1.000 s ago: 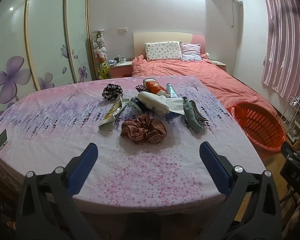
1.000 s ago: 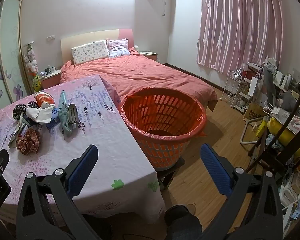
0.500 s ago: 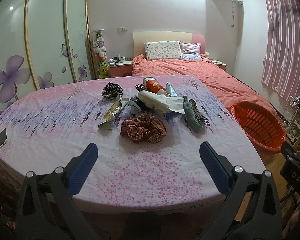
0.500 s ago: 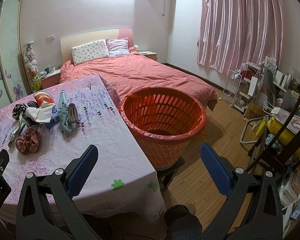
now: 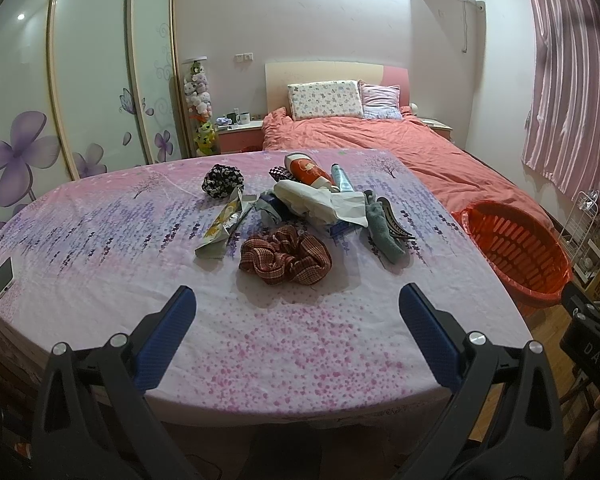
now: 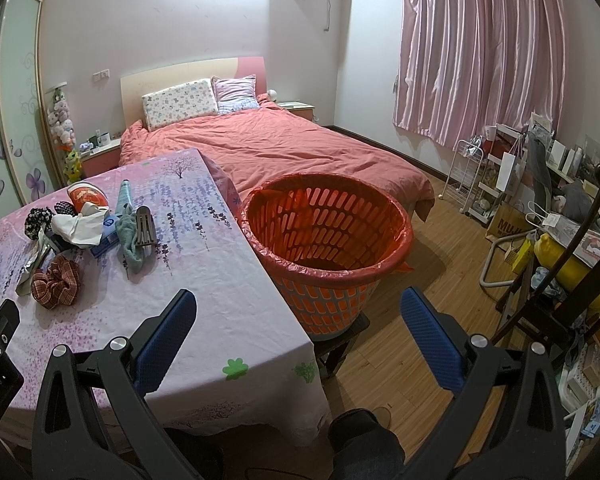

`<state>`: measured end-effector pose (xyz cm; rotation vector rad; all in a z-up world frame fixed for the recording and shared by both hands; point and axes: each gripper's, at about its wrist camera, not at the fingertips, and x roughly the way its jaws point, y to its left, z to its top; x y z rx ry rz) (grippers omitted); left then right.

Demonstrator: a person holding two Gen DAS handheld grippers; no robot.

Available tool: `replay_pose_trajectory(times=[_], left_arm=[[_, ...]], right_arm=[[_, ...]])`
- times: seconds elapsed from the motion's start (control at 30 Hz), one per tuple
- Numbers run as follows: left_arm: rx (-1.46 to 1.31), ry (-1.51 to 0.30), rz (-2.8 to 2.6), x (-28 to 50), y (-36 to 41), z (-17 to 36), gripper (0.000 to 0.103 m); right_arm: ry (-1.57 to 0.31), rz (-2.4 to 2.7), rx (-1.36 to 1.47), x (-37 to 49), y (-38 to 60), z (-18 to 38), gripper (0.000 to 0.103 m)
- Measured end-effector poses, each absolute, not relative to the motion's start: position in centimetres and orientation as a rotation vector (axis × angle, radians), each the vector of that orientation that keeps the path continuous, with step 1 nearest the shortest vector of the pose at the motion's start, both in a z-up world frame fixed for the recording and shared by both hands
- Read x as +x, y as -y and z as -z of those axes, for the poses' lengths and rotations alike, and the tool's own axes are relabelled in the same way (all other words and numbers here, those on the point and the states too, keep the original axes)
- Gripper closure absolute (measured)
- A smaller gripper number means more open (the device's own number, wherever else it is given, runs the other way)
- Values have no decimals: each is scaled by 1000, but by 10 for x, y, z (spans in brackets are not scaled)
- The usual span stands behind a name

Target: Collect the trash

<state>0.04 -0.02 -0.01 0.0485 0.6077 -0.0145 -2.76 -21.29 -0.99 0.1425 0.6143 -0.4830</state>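
A heap of items lies mid-table on the pink floral cloth (image 5: 100, 248): a crumpled white tissue (image 5: 320, 202), a foil snack wrapper (image 5: 222, 228), a plaid scrunchie (image 5: 286, 260), a black floral scrunchie (image 5: 222, 181), a red-orange bottle (image 5: 306, 170), a blue tube (image 5: 341, 179), a green sock (image 5: 384, 232) and a hair claw (image 5: 392, 220). An orange laundry basket (image 6: 326, 248) lined with a red bag stands off the table's right edge. My left gripper (image 5: 296, 312) hangs open near the front edge, short of the heap. My right gripper (image 6: 298, 316) is open over the table corner, beside the basket.
A phone (image 5: 4, 278) lies at the table's left edge. Behind the table is a bed (image 6: 268, 148) with a red duvet. A wire rack (image 6: 470, 172), a chair and a cluttered desk (image 6: 572, 232) crowd the right side. A person's knee (image 6: 364, 436) shows below.
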Motion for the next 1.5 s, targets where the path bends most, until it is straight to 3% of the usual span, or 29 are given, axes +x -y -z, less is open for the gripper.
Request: replay_pose_trajectory(times=[1.5], left_arm=[[49,-620,14,-1,5,5,3]], right_arm=[[-618,484,143,-25,213,11,2]])
